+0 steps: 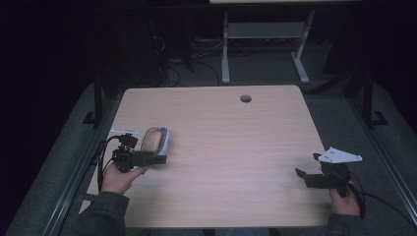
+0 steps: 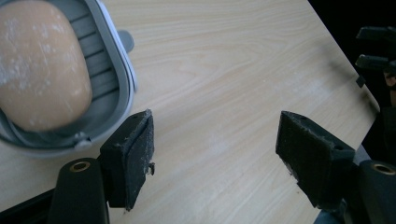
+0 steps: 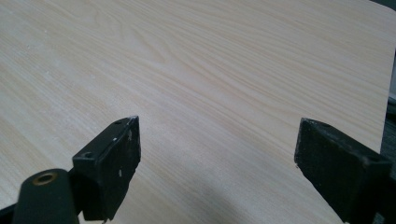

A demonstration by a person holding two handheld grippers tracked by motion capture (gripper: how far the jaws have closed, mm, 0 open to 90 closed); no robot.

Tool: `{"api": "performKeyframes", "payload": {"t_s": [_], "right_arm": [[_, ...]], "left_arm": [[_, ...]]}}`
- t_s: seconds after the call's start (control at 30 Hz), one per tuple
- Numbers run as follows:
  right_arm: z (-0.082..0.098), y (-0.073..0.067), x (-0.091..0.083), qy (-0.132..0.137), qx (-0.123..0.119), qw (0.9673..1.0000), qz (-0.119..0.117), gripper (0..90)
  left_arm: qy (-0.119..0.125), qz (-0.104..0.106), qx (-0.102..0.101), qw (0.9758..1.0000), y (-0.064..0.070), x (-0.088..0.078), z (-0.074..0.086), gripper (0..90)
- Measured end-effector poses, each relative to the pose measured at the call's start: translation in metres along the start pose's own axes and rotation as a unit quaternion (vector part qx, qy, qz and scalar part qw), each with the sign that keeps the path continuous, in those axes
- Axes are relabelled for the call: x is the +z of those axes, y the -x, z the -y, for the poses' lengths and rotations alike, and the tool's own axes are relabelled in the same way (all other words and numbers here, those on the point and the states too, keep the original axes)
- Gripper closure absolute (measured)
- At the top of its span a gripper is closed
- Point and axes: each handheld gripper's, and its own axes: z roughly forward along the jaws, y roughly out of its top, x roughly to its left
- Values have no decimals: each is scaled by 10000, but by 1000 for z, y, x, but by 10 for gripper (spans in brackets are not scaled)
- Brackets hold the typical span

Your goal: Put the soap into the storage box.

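Observation:
An orange oval soap [image 1: 152, 141] lies in a grey ribbed dish [image 1: 165, 135] at the left of the wooden table [image 1: 226, 137]. In the left gripper view the soap [image 2: 42, 65] and the dish rim [image 2: 120, 88] sit at upper left, just beyond one jaw. My left gripper [image 1: 158, 159] is open beside the dish's near end, with bare wood between its jaws [image 2: 215, 135]. My right gripper [image 1: 306, 164] rests open near the right front of the table, nothing between its jaws [image 3: 217, 140].
A round cable hole [image 1: 245, 98] is at the table's far edge. A small white label [image 1: 124, 131] lies left of the dish. A grey desk frame [image 1: 265, 32] and cables stand on the floor behind. The other gripper [image 2: 376, 46] shows far off in the left gripper view.

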Motion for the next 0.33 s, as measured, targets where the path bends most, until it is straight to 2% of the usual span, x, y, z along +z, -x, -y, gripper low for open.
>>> {"api": "performKeyframes", "payload": {"t_s": [0.33], "right_arm": [[0, -1, 0, -11, -7, 10000, 4, 139]], "left_arm": [[100, 116, 56, 9999, 0, -6, 28, 256]]}}
